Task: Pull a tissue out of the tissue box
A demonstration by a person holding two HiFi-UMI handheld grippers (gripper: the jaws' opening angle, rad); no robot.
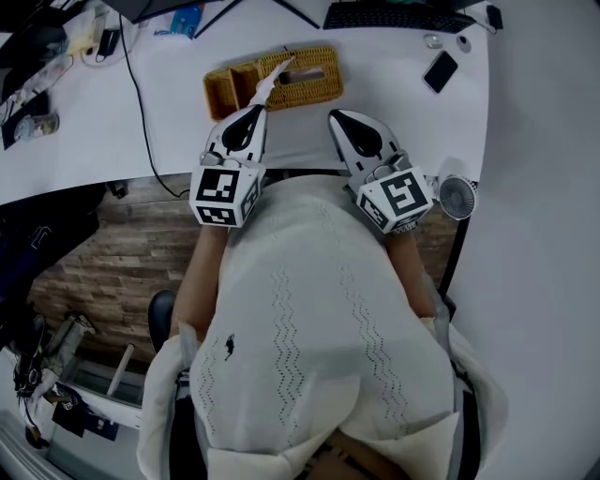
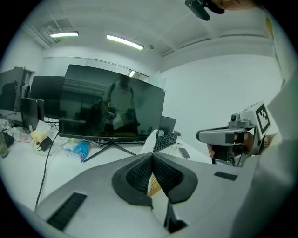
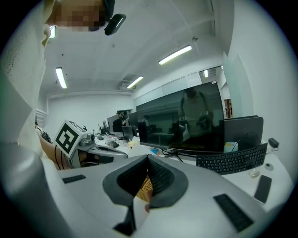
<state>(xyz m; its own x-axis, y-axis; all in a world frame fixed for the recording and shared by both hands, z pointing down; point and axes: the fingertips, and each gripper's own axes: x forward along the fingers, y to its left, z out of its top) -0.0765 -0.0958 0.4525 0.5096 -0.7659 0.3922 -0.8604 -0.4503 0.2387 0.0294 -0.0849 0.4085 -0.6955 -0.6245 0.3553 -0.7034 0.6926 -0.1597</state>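
A woven wicker tissue box [image 1: 317, 84] lies on the white desk [image 1: 394, 112], just ahead of both grippers. A white tissue [image 1: 273, 79] stretches from its top slot down and left to the tip of my left gripper [image 1: 260, 110], which is shut on it. In the left gripper view the tissue [image 2: 150, 141] rises just beyond the closed jaws of the left gripper [image 2: 152, 155], with wicker [image 2: 154, 186] showing below. My right gripper [image 1: 333, 114] hovers right of the box, shut and holding nothing. In the right gripper view, wicker [image 3: 143, 188] shows behind the right gripper [image 3: 147, 158].
A keyboard [image 1: 394, 17] and a monitor [image 2: 111, 107] stand at the desk's back. A phone [image 1: 440, 71] lies to the right, and a small fan [image 1: 457, 197] sits off the near right corner. A black cable [image 1: 141, 94] crosses the left side, with clutter at far left.
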